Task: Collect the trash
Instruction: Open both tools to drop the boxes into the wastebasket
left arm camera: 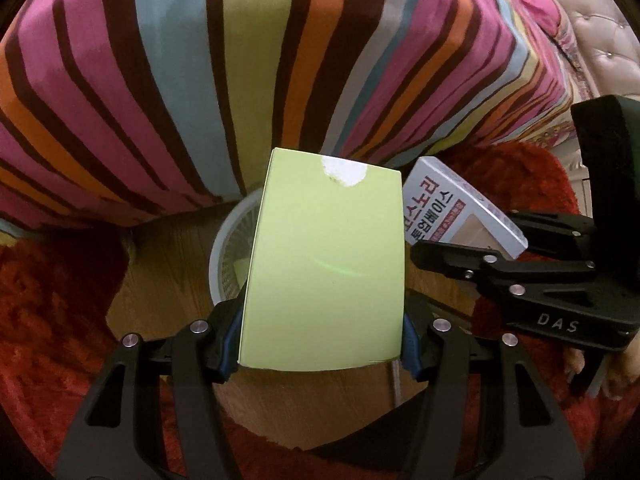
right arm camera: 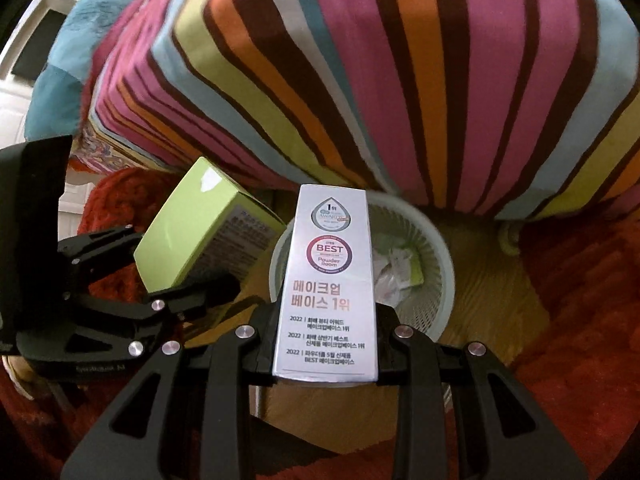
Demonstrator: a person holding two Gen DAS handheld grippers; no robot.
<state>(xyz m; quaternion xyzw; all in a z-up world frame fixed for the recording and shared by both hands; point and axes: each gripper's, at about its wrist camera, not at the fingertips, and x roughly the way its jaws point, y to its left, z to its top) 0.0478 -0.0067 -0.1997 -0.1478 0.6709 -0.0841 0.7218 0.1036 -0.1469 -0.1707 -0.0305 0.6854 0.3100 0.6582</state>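
The green carton (left arm camera: 324, 264) fills the middle of the left wrist view, where our left hand-held gripper (left arm camera: 322, 354) is clamped on its lower sides, blue pads pressed to both edges. A white torn patch marks its top edge. Behind it, partly hidden, stands the white mesh wastebasket (left arm camera: 230, 248) on the wooden floor (left arm camera: 168, 264), just in front of the striped bedspread (left arm camera: 200, 80) that covers the upper frame.

In the right wrist view, our right hand-held gripper (right arm camera: 326, 364) is closed on the silver cosmetics box (right arm camera: 330, 280) with Korean print and a round "BEST" badge, at centre frame. The box stands over the near rim of the wastebasket, which holds crumpled paper (right arm camera: 400, 268). A red shaggy rug (right arm camera: 580, 280) lies at the right and along the lower edge.
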